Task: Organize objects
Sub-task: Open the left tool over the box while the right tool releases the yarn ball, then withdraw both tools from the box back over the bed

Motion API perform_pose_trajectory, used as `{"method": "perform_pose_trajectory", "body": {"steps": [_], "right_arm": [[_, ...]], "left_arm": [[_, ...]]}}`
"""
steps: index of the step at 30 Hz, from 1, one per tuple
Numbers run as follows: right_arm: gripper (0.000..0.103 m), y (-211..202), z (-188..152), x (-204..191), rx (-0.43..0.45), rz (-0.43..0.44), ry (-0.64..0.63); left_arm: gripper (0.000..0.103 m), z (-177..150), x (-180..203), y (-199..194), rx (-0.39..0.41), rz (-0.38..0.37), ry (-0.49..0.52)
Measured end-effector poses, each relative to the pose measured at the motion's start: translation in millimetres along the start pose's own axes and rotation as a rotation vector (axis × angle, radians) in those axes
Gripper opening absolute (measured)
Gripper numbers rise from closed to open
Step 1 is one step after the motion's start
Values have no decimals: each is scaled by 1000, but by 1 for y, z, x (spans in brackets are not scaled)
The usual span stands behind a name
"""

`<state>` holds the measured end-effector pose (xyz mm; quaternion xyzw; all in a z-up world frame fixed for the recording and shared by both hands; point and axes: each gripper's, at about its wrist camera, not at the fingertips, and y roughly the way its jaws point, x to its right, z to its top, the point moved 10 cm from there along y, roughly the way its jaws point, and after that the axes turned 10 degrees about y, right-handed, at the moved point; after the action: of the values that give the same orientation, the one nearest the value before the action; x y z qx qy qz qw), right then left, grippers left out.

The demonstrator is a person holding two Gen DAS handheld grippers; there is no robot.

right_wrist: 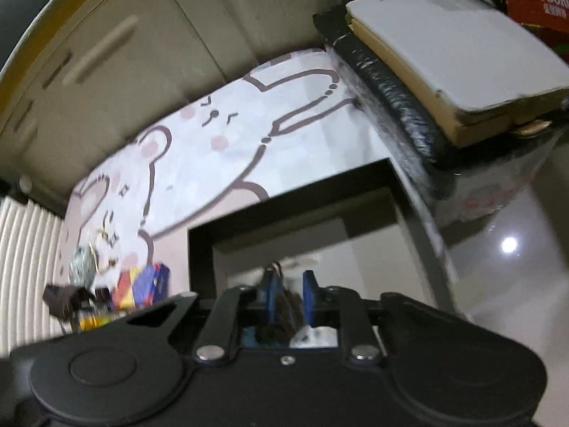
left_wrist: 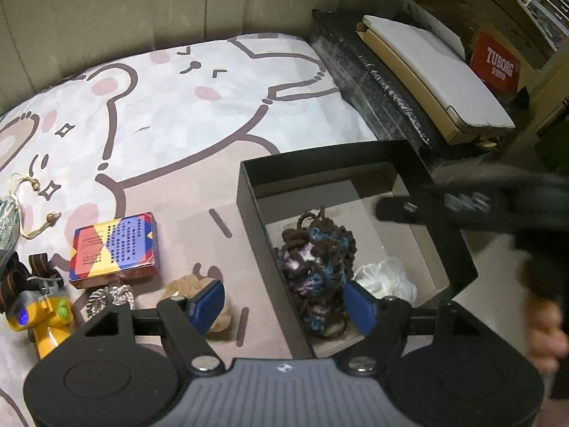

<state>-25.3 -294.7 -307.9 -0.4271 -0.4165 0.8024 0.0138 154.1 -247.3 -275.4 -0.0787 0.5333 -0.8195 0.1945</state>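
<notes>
Hanging over the box [left_wrist: 359, 192], the left gripper [left_wrist: 284, 306] is spreading its blue pads wide and holding nothing, one pad outside the box wall above a tan scrunchie [left_wrist: 199, 284], the other inside beside the yarn bundle [left_wrist: 316, 259]. The right gripper [right_wrist: 290, 299] is pinching its pads narrowly on dark strands that look like that same yarn, down in the box. Judging by this, sorting is partly done: the yarn and a white plastic wad [left_wrist: 387, 277] are lying in the box, while the card box [left_wrist: 113, 249], a yellow toy [left_wrist: 39, 313], a silvery chain [left_wrist: 110, 295], the scrunchie and a pouch [left_wrist: 7, 220] are waiting on the blanket [left_wrist: 185, 106]. Standing between them and the inside is the box's tall near wall.
</notes>
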Motion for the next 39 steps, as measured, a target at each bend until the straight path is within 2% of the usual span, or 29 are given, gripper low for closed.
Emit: {"method": "perform_pose_trajectory", "body": {"steps": [5, 10, 12, 15, 19, 24, 28, 30, 32, 34, 35, 38, 39], "right_arm": [[13, 35, -8, -5, -36, -24, -4], [13, 48, -27, -5, -157, -55, -54], [13, 49, -32, -2, -178, -57, -55], [13, 40, -27, 0, -152, -38, -40], [13, 12, -13, 1, -71, -31, -32], [15, -21, -13, 10, -14, -57, -80], [26, -44, -17, 17, 22, -83, -142], [36, -54, -19, 20, 29, -95, -192], [53, -63, -18, 25, 56, -120, -205], [60, -72, -19, 29, 74, -135, -218], [64, -74, -25, 30, 13, -121, -302], [79, -84, -25, 35, 39, -151, -326], [81, -86, -26, 36, 47, -158, -334]], "left_arm": [[75, -5, -11, -3, -7, 7, -6], [75, -5, -20, -2, -9, 10, -20], [75, -5, -20, 0, -11, 9, -19], [75, -4, -16, 1, -9, 7, -4], [75, -1, -11, -3, 6, 5, 17], [83, 3, -10, -14, 44, 17, 21], [93, 6, -10, -24, 68, 40, 24], [96, 6, -11, -29, 78, 52, 37], [99, 5, -11, -34, 86, 60, 38], [101, 5, -12, -39, 92, 73, 40], [102, 4, -12, -41, 94, 82, 48], [102, 3, -13, -46, 103, 104, 66], [102, 2, -13, -48, 105, 105, 68]]}}
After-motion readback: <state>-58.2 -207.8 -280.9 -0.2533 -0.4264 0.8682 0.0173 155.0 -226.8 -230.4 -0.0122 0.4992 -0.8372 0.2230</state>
